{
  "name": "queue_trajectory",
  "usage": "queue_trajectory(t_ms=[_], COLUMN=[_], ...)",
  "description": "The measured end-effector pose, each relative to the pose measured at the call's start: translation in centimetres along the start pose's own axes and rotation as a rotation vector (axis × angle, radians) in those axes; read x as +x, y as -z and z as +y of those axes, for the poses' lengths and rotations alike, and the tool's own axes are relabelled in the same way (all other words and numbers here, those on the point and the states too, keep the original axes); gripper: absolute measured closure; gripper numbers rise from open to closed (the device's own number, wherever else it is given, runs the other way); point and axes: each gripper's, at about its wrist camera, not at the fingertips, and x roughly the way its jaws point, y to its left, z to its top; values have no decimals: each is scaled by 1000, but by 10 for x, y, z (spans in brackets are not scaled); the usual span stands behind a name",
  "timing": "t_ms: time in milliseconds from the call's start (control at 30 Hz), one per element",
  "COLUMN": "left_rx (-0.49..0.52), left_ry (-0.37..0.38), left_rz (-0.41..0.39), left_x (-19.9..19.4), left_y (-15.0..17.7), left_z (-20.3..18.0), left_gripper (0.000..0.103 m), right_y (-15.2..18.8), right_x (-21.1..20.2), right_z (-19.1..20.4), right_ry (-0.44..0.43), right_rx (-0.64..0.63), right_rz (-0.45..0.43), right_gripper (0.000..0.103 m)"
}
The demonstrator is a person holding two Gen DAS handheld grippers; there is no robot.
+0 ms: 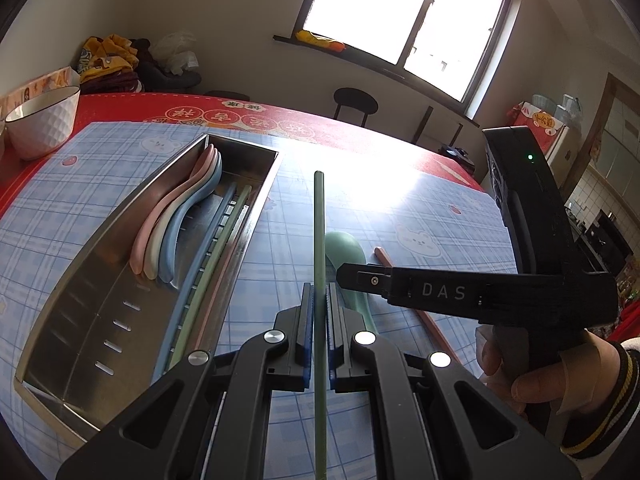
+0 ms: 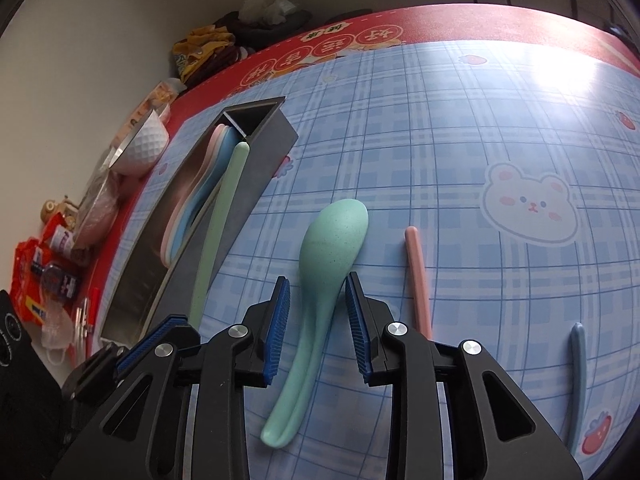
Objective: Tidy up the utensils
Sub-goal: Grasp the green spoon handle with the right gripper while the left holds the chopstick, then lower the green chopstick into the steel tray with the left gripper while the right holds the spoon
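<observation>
My left gripper is shut on a green chopstick and holds it above the mat, just right of the steel utensil tray; the chopstick also shows in the right wrist view. The tray holds pink, white and blue spoons and several chopsticks. My right gripper is open, its jaws either side of the handle of a green spoon lying on the mat. A pink chopstick and a blue chopstick lie to the right.
A white bowl stands at the far left. The blue plaid mat covers the red tablecloth. Clothes and bags are piled at the table's far corner. Snack packets lie beyond the tray.
</observation>
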Motion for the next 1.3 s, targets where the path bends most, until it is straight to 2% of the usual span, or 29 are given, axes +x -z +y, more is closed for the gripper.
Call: queue_trajectory(t_ms=[67,267,500,700,833,1100,1300], left_rx=[0,-4,-3,-3,-16,-20,-24], left_ry=[0,1,2,5,12,94,78], left_rz=[0,2,3,1,15,27,50], left_x=[0,0,0,0,2,-30,-51], left_y=[0,0,-1,-1,-3,-25,-56], left_z=[-1,0,0,-1,1,2,29], left_gripper=[97,97,97,97,97,97,97], right_y=[1,6,17,33,42,42,46], right_x=[0,-10,-26,-49,-62,-69,-68], right_z=[3,-4,-15,-18,-14,-24,-32], right_ry=[30,22,34,-23,-23,-69,-100], right_rx=[-28,-14,-2,38,35,60,82], right_rz=[-7,-34,-72,-175,-244,-263,-266], right_gripper=[80,97,97,97,97,97,97])
